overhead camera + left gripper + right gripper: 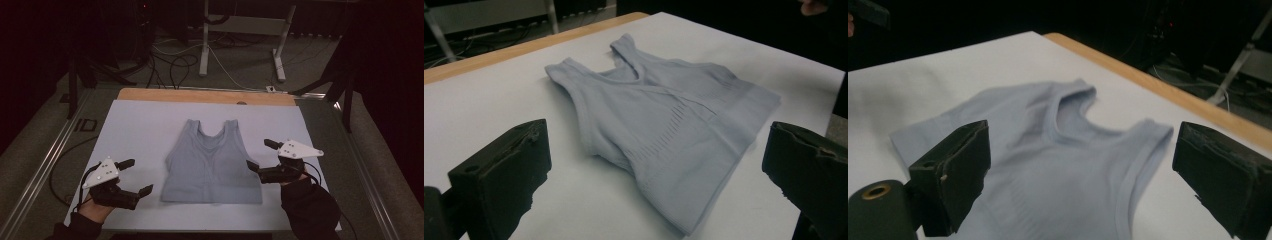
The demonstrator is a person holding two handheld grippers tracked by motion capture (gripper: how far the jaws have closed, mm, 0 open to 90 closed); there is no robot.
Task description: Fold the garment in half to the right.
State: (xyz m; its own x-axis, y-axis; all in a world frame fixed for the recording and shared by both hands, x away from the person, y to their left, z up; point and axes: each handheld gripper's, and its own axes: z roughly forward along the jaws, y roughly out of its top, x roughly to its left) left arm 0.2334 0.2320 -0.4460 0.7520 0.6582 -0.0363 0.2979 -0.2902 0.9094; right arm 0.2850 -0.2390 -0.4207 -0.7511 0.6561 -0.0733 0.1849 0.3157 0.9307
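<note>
- Fingers of the left gripper (136, 176) and right gripper (262, 155) gape wide, holding nothing.
- Top (212, 162) lies flat between them (right nearer), straps pointing away.

Wooden surface (150, 94) carries a white sheet (140, 130) covering nearly all of it; a pale blue-grey tank top (212, 165) lies flat at centre, straps toward the far edge
</note>
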